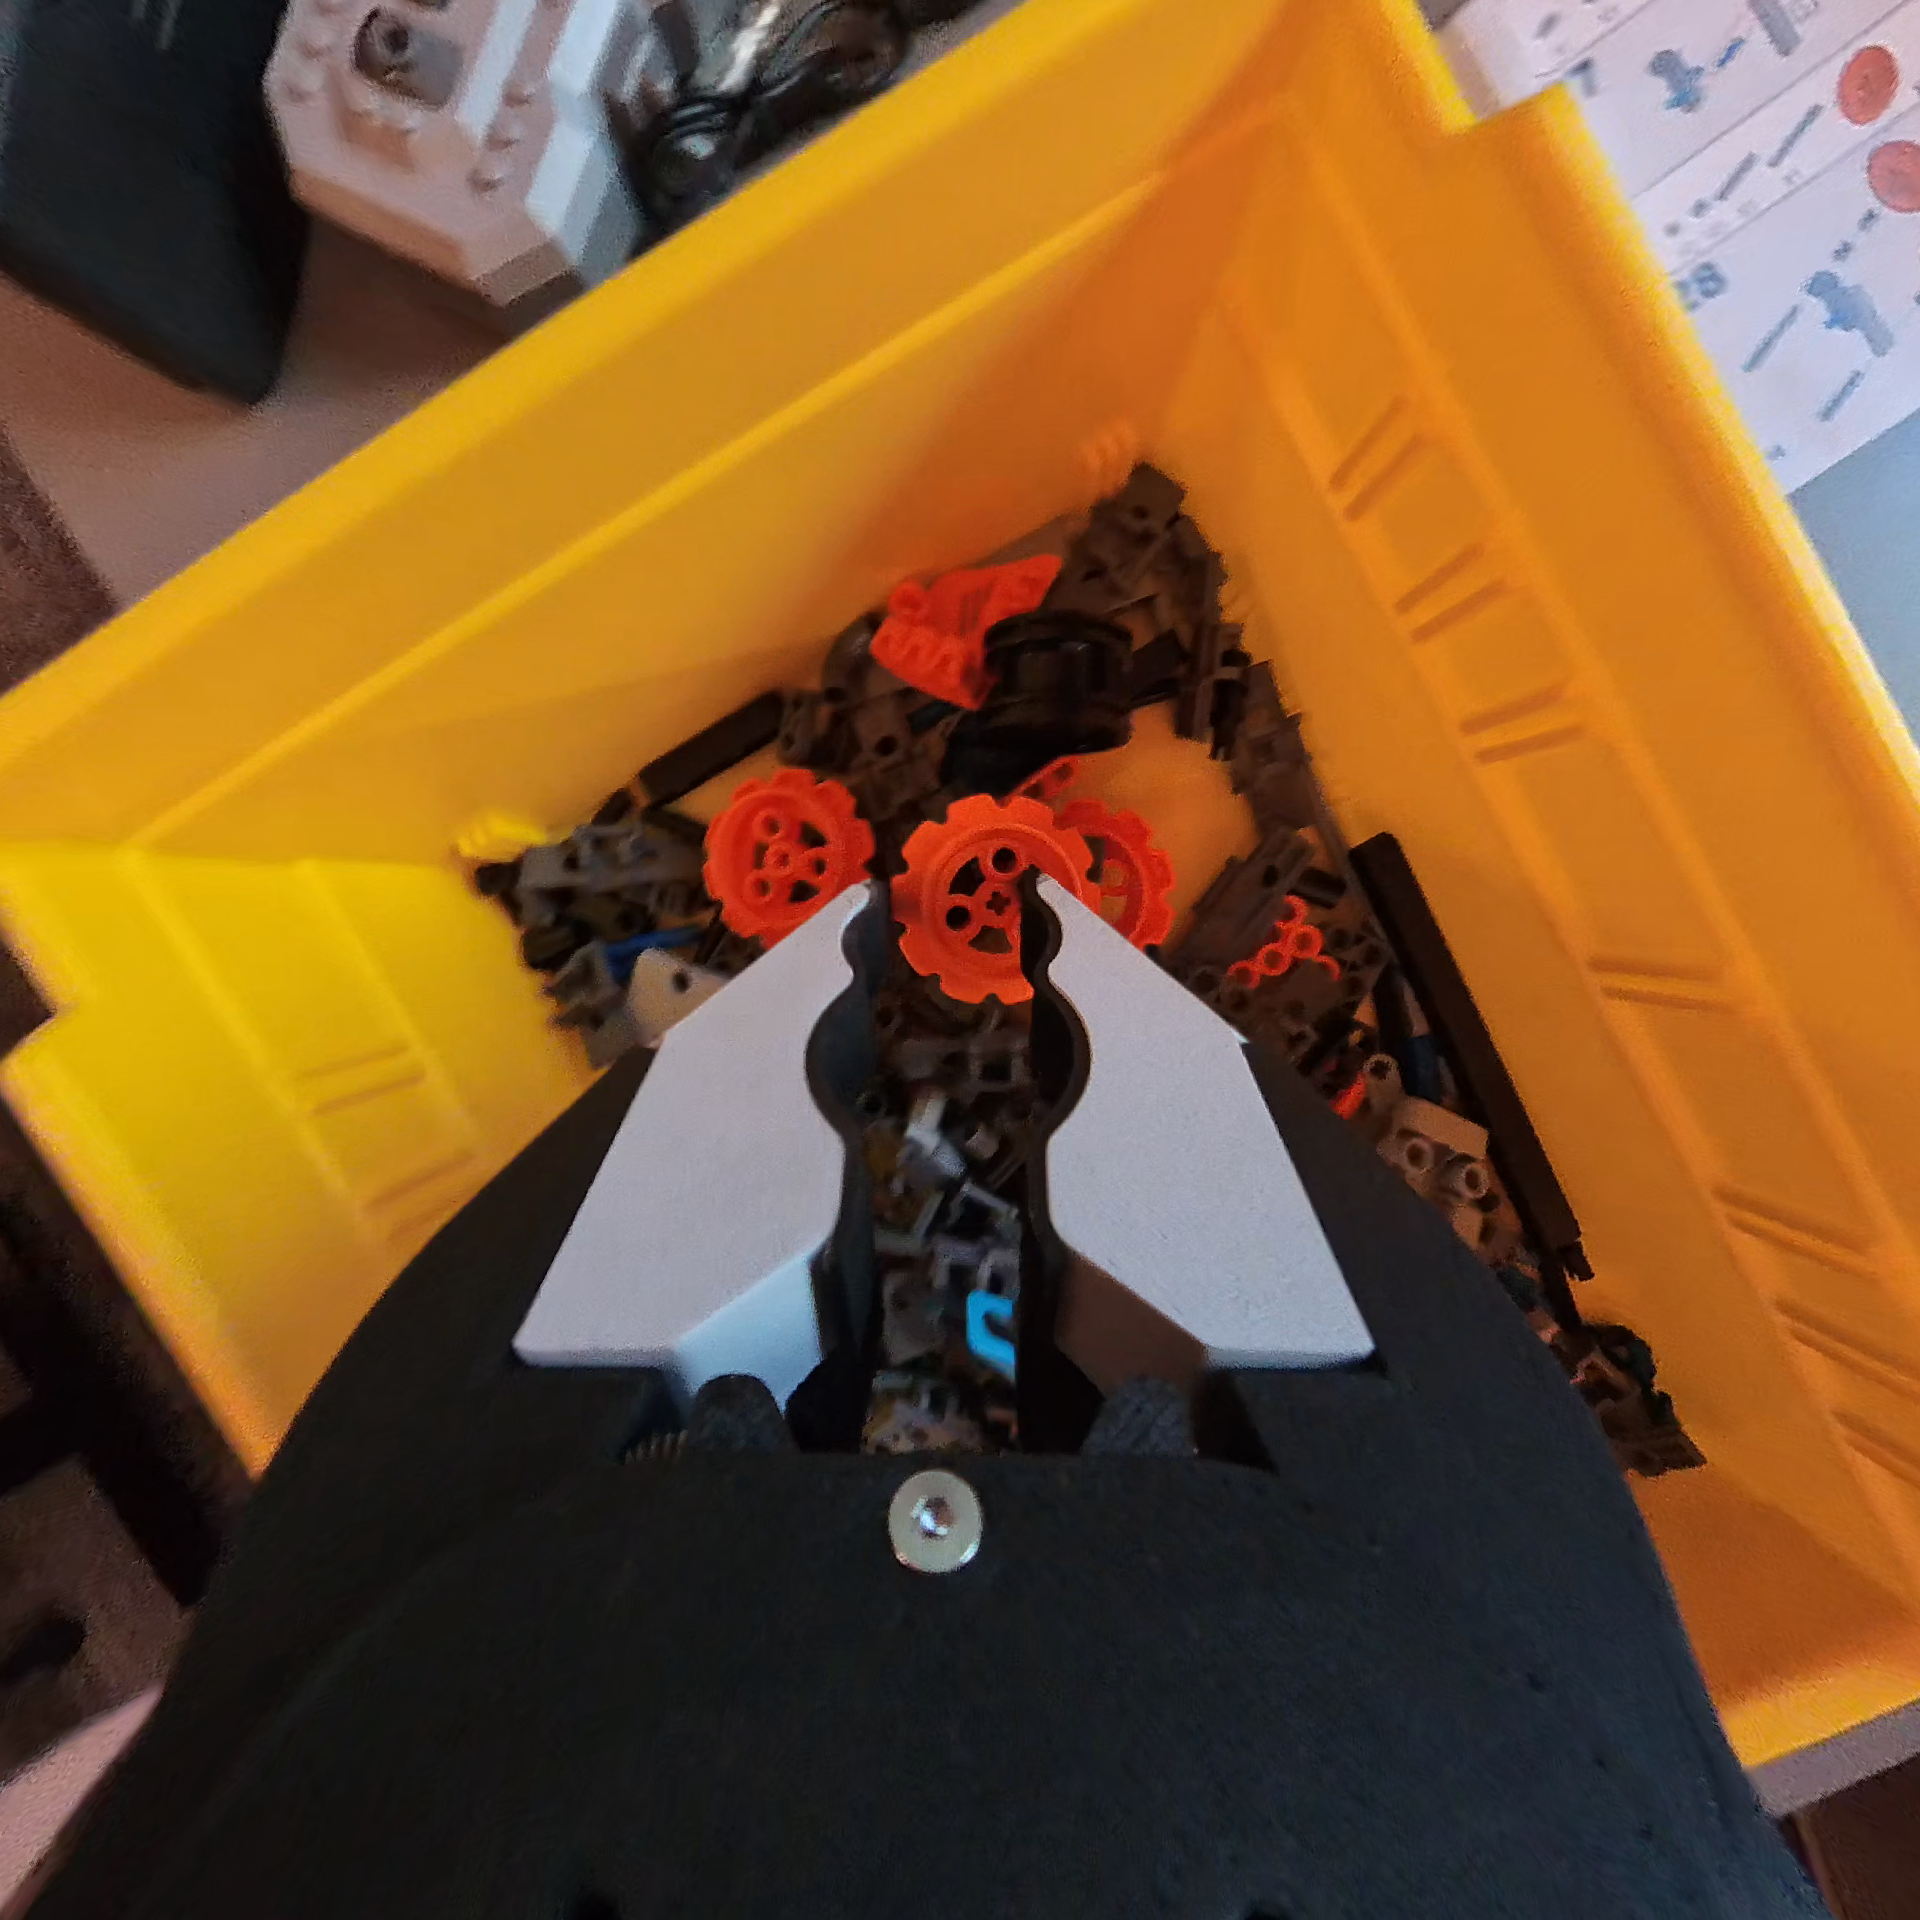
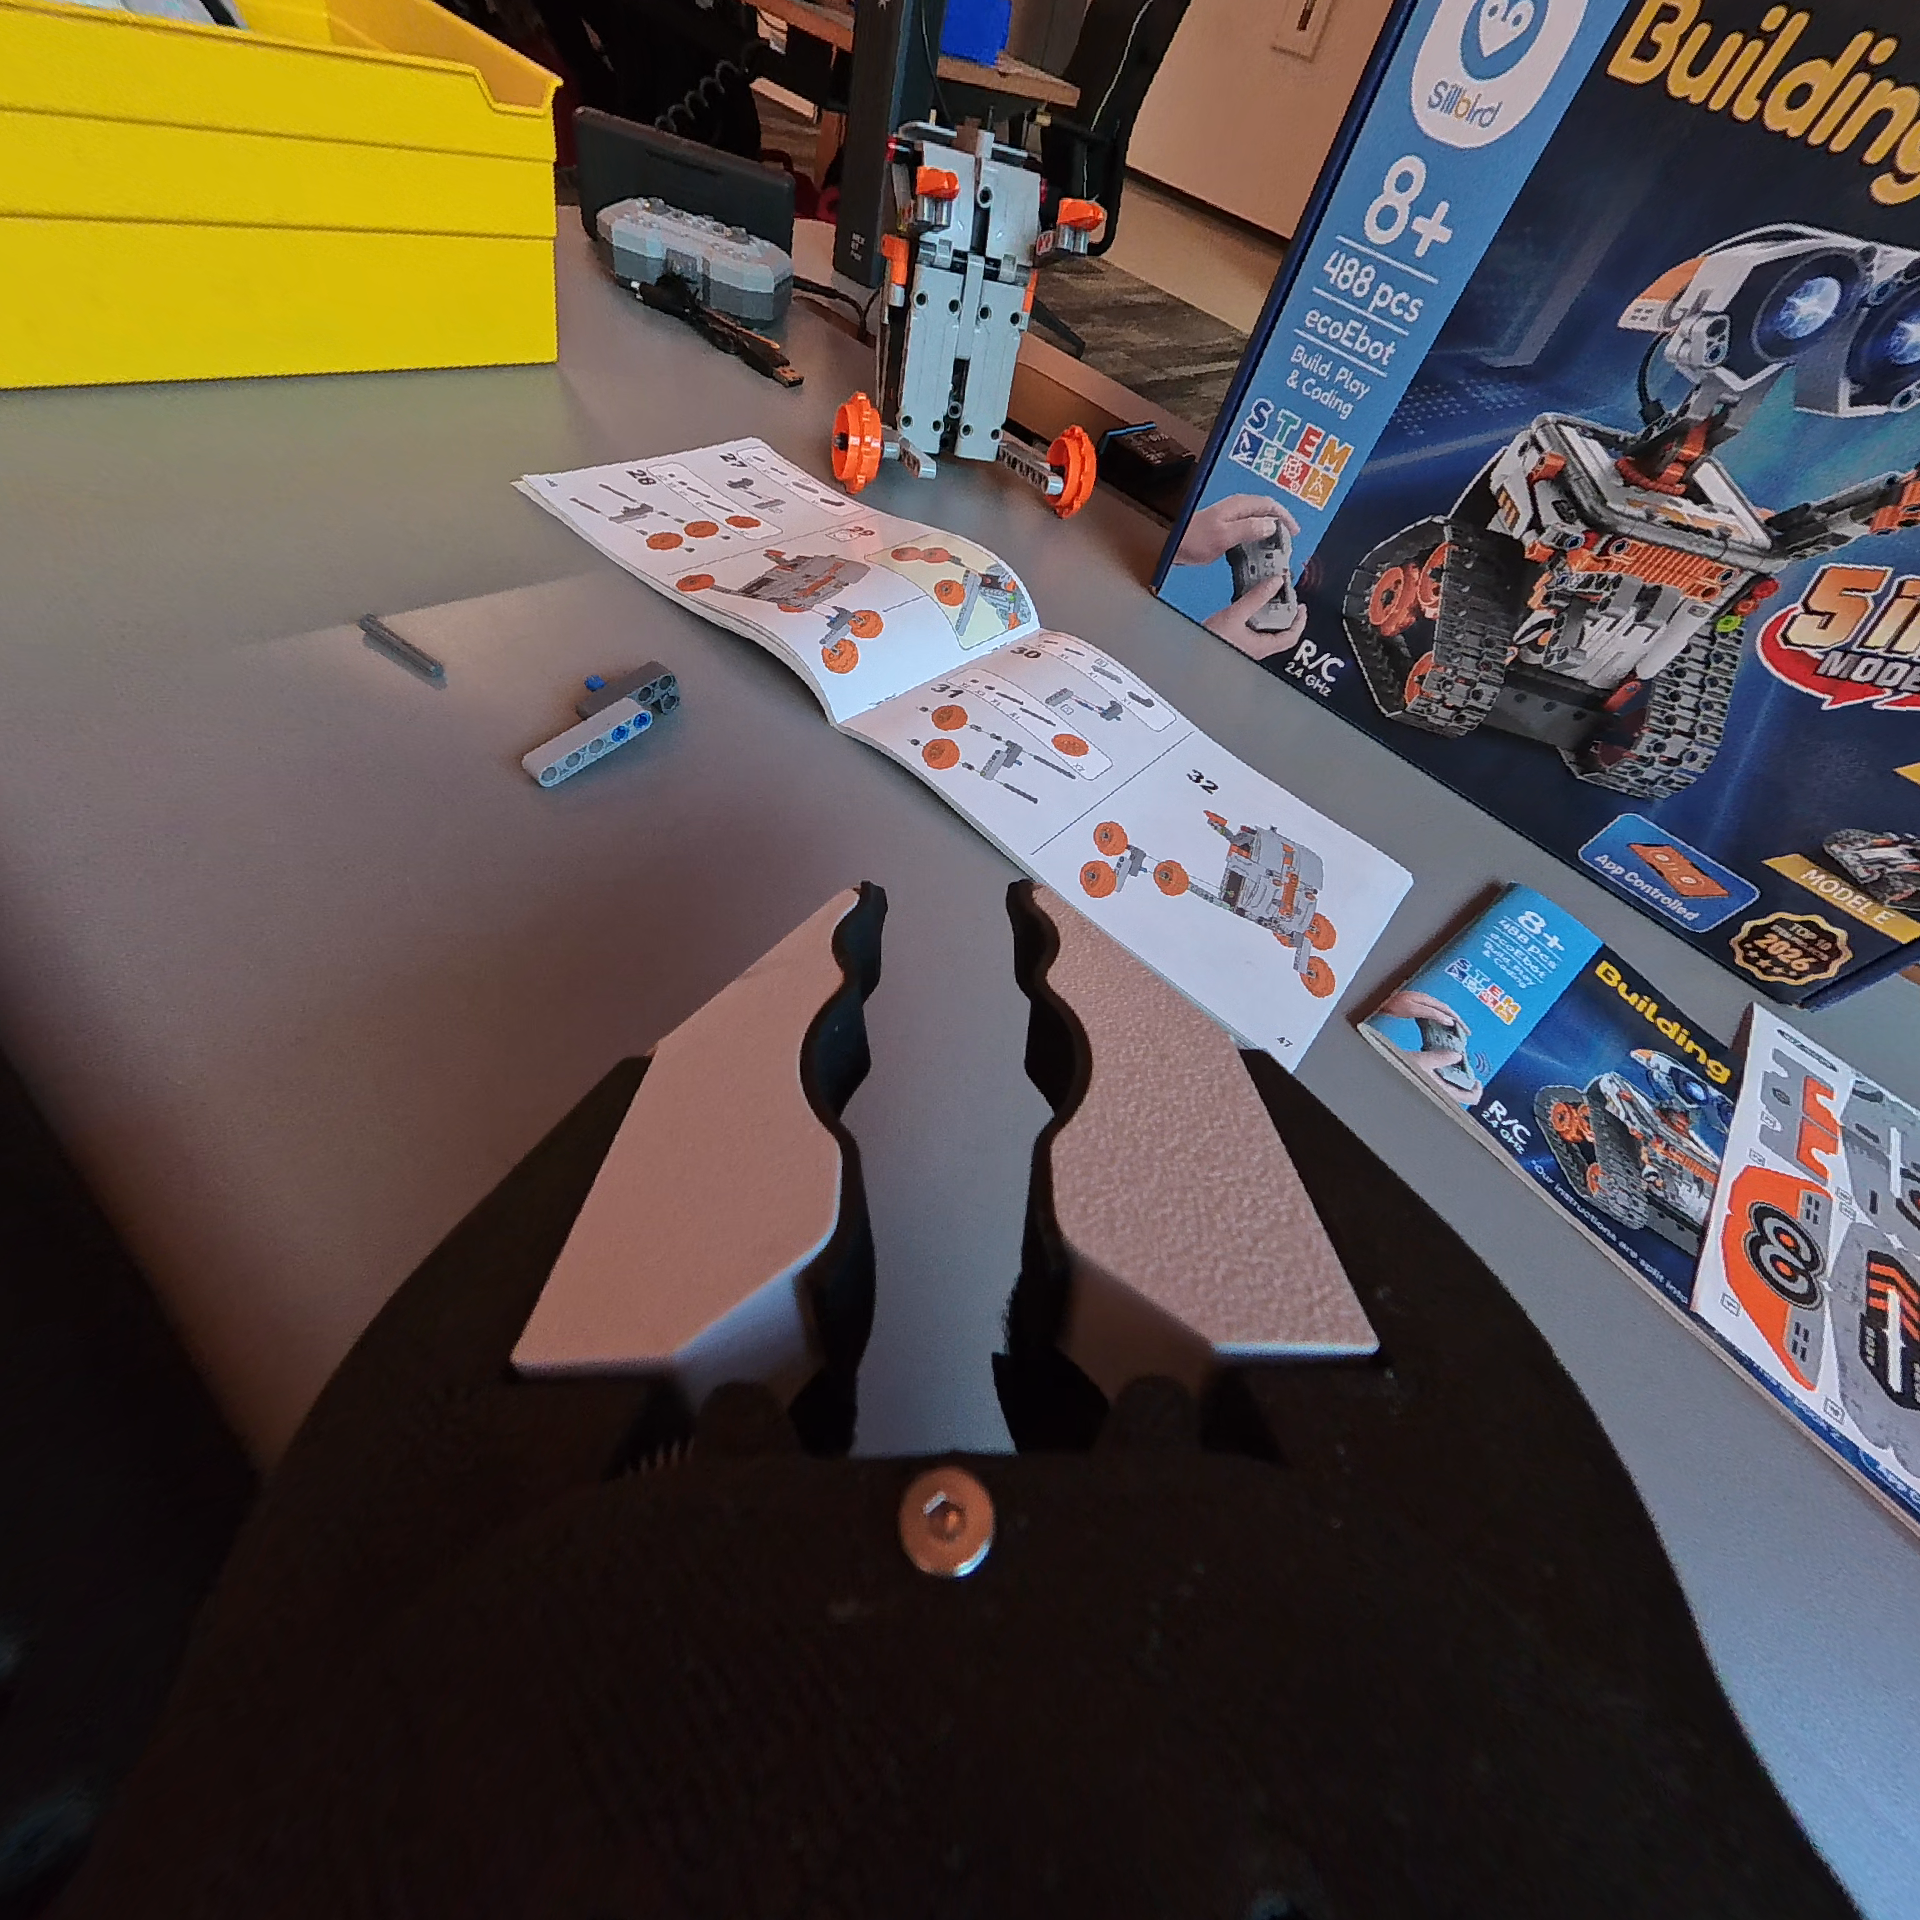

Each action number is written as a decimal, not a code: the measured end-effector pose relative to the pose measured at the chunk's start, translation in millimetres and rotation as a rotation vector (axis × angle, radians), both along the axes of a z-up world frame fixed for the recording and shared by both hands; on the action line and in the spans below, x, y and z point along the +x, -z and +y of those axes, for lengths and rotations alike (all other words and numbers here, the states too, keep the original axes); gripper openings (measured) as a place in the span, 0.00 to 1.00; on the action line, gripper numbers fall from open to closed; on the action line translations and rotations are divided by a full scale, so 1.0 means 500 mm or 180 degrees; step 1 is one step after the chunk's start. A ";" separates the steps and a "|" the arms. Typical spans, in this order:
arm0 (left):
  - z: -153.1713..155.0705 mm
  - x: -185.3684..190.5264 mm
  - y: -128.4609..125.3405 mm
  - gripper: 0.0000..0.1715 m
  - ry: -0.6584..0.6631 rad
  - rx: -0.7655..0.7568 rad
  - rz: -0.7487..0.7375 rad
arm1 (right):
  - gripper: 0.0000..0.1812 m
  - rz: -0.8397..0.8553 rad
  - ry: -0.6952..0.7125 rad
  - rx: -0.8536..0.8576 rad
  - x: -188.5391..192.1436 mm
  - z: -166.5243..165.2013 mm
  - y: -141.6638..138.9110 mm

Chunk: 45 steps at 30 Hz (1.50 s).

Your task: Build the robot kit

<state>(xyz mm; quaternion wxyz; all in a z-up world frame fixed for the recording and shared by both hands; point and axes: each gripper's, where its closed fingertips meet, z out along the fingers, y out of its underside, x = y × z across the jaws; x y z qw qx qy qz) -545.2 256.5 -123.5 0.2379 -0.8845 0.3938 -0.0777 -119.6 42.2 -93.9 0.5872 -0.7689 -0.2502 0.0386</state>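
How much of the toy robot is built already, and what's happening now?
Partly built: a grey model stands on the table with two orange wheels on it, beside the open booklet. Right now the left gripper is down in the yellow bin, its fingers either side of an orange wheel. The right gripper is open and empty. Loose grey pieces wait on the table.

Smooth grey table [image 2: 312, 883] takes up most of the view – past its far edge there's patterned dark carpet [image 2: 1132, 322], a pale wall [image 2: 1226, 114], warm light overall.
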 end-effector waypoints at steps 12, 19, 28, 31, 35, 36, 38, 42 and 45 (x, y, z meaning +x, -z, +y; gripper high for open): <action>-0.094 0.037 -0.055 0.09 0.0541 -0.0077 -0.0356 | 0.13 -0.0036 -0.0019 -0.0005 -0.003 -0.002 0.002; -0.131 0.022 0.057 0.33 0.1187 -0.0344 0.0585 | 0.13 -0.0037 0.0013 -0.0042 0.001 0.000 0.007; -0.072 -0.014 0.043 0.10 0.0875 -0.0201 0.0678 | 0.13 -0.0047 0.0013 -0.0080 0.001 0.002 0.012; -0.024 -0.033 0.017 0.05 0.0502 0.0019 0.0606 | 0.13 -0.0054 0.0015 -0.0084 0.001 0.002 0.013; 0.008 -0.047 -0.011 0.14 0.0266 0.0296 0.0602 | 0.13 -0.0050 0.0022 -0.0075 0.002 0.002 0.012; 0.002 -0.039 -0.016 0.18 0.0296 0.0280 0.0507 | 0.13 -0.0047 0.0024 -0.0071 0.002 0.002 0.011; -0.032 -0.003 -0.027 0.13 0.0567 0.0189 0.0161 | 0.13 -0.0043 0.0024 -0.0070 0.002 0.002 0.011; -0.145 0.029 0.003 0.00 0.1567 -0.0220 0.0074 | 0.13 -0.0060 0.0011 -0.0107 0.000 0.004 0.017; -0.160 0.008 0.043 0.00 0.1750 -0.0392 0.0381 | 0.13 -0.0095 0.0026 -0.0114 0.001 0.004 0.019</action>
